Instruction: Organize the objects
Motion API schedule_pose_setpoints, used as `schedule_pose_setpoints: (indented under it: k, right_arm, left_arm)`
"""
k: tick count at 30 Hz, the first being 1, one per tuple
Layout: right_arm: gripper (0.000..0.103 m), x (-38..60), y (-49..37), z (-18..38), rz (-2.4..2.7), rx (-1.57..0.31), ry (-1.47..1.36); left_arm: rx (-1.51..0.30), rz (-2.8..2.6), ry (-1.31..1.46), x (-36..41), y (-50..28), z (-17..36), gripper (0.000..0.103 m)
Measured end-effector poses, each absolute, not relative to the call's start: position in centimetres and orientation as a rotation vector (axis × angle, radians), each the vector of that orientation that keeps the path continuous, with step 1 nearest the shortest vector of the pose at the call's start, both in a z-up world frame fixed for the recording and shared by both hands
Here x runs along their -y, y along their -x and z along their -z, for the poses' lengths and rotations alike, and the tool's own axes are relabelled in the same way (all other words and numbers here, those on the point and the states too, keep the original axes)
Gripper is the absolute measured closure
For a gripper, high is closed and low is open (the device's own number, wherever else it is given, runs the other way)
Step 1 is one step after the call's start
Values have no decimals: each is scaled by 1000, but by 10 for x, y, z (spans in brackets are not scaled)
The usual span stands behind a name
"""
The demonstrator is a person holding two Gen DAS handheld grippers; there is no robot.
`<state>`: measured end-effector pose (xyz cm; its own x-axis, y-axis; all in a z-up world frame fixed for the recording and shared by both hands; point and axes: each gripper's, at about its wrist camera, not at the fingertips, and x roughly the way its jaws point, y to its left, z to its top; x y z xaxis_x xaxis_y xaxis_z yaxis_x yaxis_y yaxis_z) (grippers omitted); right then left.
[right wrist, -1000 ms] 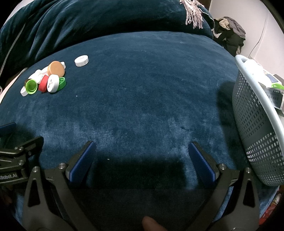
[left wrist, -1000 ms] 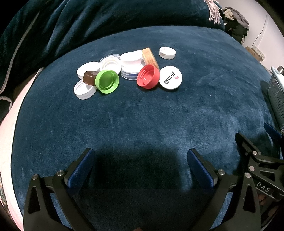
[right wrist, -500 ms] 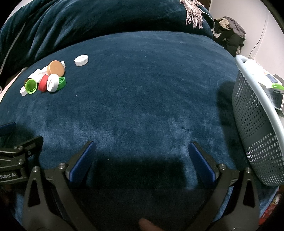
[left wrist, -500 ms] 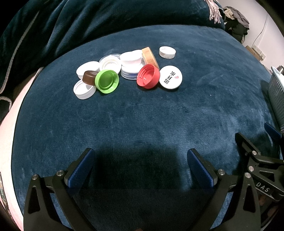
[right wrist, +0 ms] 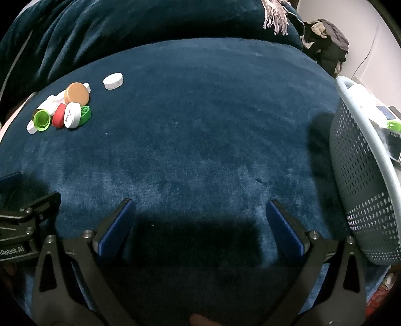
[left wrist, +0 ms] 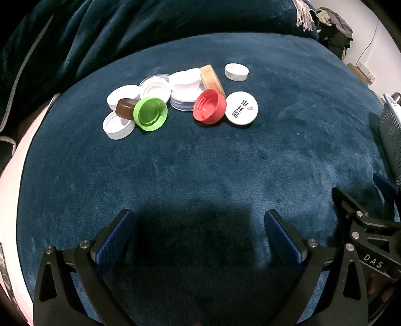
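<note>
A pile of bottle caps lies on a dark blue plush surface (left wrist: 200, 163): a green cap (left wrist: 149, 114), a red cap (left wrist: 209, 106), a brown cap (left wrist: 126, 108), a tan cap (left wrist: 211, 77), a white printed lid (left wrist: 241, 107) and several white caps. One white cap (left wrist: 236, 72) sits apart behind them. My left gripper (left wrist: 198, 233) is open and empty, well short of the pile. My right gripper (right wrist: 199, 225) is open and empty; the pile (right wrist: 65, 110) lies far to its left.
A grey perforated basket (right wrist: 361, 180) holding items stands at the right edge of the plush surface. A rumpled blue blanket (right wrist: 150, 22) rises behind. The left gripper's body (right wrist: 22, 225) shows low left in the right wrist view.
</note>
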<state>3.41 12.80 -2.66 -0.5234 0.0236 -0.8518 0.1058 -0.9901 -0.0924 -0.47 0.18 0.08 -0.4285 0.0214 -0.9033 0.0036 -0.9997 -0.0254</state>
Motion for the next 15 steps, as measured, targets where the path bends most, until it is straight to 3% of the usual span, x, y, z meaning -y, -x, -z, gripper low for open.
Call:
schedule_pose_setpoints:
  k: [11,15]
  right_arm:
    - [0,-133,-5,18,2555,-223,-1716]
    - [0,-131,0,4,2516,-193,-1634]
  left_arm:
    - [57,-2557,1745,1,12,-2,0]
    - [99,-2498,1769,12,17,-7,1]
